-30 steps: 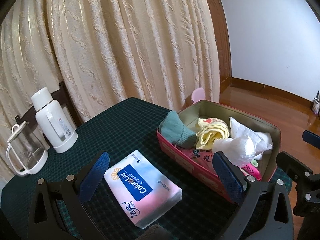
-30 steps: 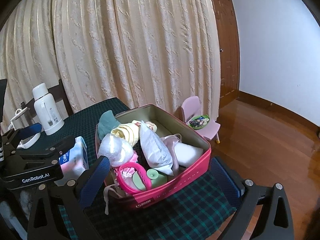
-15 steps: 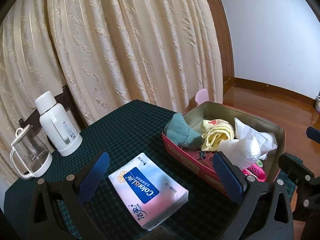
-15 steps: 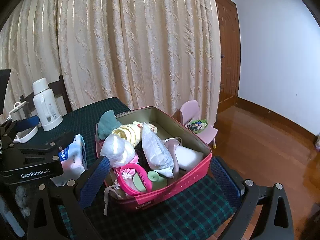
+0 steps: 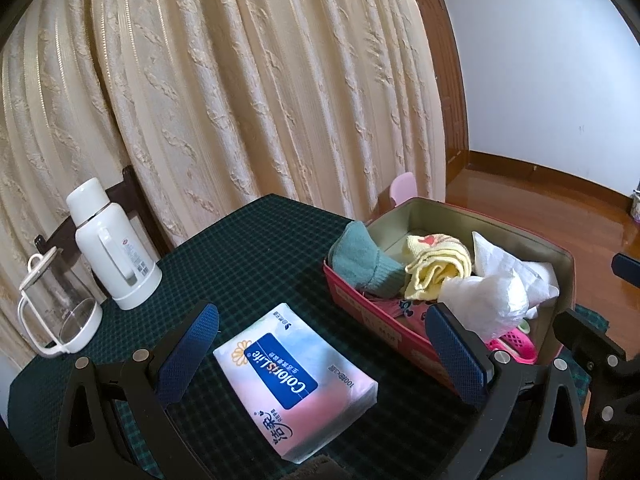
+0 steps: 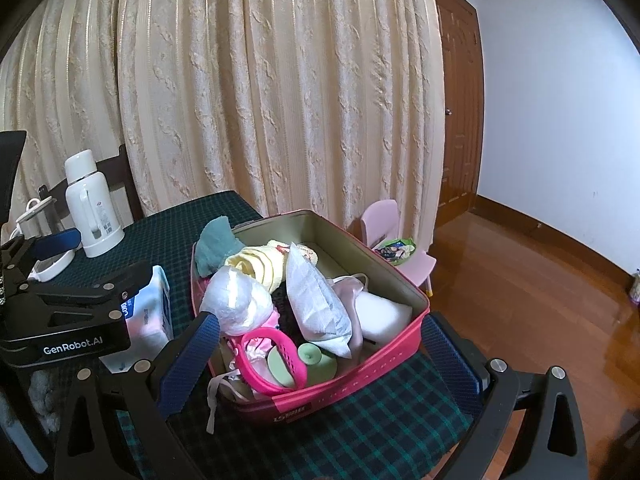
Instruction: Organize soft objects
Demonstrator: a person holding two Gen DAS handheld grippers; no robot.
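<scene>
left wrist: above tissues (image 5: 296, 380) | right wrist: above box (image 6: 404, 354) | shared: box, table

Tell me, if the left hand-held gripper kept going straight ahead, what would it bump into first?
Most likely the tissue pack, lying on the table between the open left hand-held gripper's fingers. Depth is hard to judge.

Home: curtains (image 6: 280, 100), thermos (image 5: 110, 244), table (image 5: 248, 248)

R gripper (image 6: 320, 354) w/ jaws wide apart and empty frames a pink box (image 6: 384, 354) on the green plaid tablecloth (image 6: 360, 436), packed w/ teal cloth (image 6: 214, 244), yellow towel (image 6: 260, 264), white bags and a pink basket (image 6: 276, 360); L gripper (image 6: 68, 312) sits at left beside a tissue pack (image 6: 154, 312).
</scene>
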